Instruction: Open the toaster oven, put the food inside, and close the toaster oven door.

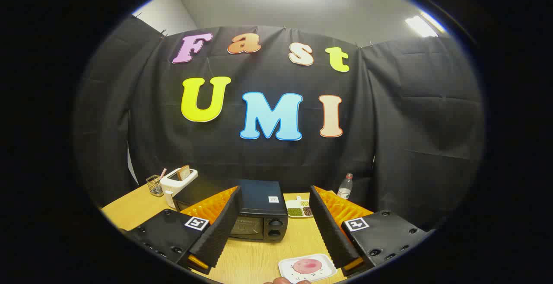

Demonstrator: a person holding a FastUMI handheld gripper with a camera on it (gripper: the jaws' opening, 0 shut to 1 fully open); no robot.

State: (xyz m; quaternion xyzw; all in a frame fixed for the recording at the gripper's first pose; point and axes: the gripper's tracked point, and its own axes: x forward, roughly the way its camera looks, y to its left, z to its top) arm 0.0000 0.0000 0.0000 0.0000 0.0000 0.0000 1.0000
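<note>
Fingers of my tool (276, 236) stand wide apart, holding nothing. Toaster oven (259, 215) sits shut at twelve o'clock just ahead on the bench (255, 262), so I judge its door comes first. Pink food (307, 266) waits on a white tray (286, 268) at five o'clock.

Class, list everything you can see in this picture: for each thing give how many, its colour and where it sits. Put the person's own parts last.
toaster oven: one, black, door closed, on the table ahead of and between the fingers.
plate of food: one, white plate with a pink round item, nearest, between the fingertips.
divided dish: one, white, holding green and dark bits, right of the oven.
bottle: one, clear, behind the right finger.
toaster: one, white, with a brown slice, back left.
mesh cup: one, metal, left of the toaster.
table: one, light wood.
gripper: one, fingers open, holding nothing.
</note>
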